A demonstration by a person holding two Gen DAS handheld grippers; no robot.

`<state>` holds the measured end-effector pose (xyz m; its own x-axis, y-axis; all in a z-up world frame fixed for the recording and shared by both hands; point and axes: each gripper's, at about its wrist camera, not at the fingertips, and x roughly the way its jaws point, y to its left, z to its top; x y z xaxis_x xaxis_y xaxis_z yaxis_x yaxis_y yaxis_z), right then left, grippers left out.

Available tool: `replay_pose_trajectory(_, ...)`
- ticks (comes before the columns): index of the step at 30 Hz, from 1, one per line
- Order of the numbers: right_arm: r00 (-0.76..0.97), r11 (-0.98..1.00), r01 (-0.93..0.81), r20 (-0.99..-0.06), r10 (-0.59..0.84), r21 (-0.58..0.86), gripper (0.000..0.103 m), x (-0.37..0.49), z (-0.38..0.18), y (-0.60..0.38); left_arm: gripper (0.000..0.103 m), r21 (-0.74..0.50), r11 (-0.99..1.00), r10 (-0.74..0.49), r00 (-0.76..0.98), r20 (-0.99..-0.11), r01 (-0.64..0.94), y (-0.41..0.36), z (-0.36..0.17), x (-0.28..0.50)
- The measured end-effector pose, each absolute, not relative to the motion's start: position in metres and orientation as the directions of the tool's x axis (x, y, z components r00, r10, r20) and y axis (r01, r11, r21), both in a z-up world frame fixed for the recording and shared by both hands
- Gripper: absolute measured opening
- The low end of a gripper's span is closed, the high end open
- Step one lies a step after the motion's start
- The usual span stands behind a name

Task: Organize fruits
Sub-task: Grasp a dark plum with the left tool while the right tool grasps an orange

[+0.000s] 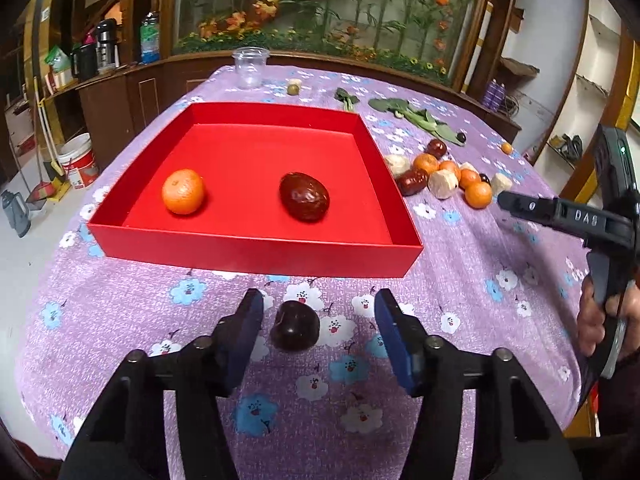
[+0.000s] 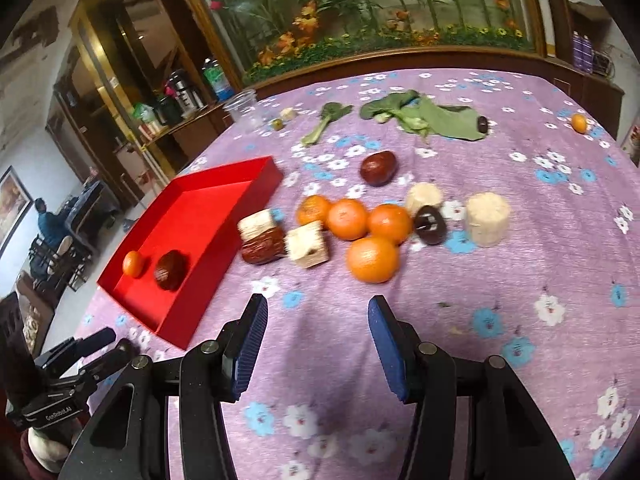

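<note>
Purple cloth with little white and blue flowers covers the table (image 1: 120,320), the biggest thing here. On it sits the red tray (image 1: 256,252), a flat cardboard box with low walls and square corners.

Inside the red tray lie two fruits. The small orange (image 1: 183,191) is round and bumpy, near the tray's left wall. The red date (image 1: 304,197) is smooth, shiny and egg shaped, right of the orange, with its long side slanting toward the tray's near right corner.

My left gripper (image 1: 319,314) reaches forward, low over the cloth, just in front of the tray's near wall. Its blue ribbed pads (image 1: 384,316) stand wide apart. A dark plum (image 1: 295,326), round and glossy, lies on the cloth between them; I cannot tell if the left pad touches it.

My right gripper (image 2: 318,320) points forward too, wide and holding nothing, to the right of the tray. Ahead of it, right of the tray, lies a pile of oranges (image 2: 372,259), another date (image 2: 263,249) and pale rough blocks (image 2: 308,244).
</note>
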<state>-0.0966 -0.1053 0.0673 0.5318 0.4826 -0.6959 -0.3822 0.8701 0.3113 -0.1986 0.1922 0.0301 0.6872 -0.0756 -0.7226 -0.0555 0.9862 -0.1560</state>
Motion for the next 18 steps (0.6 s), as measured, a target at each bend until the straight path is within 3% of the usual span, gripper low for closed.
replay_pose_trajectory(18, 0.502, 0.91, -0.364, -0.781, 0.373, 0.2, 0.057, -0.047, 0.046, -0.088, 0.053, -0.168, 0.983, -0.079, 0.664, -0.744, -0.071, 0.196, 0.015, -0.185)
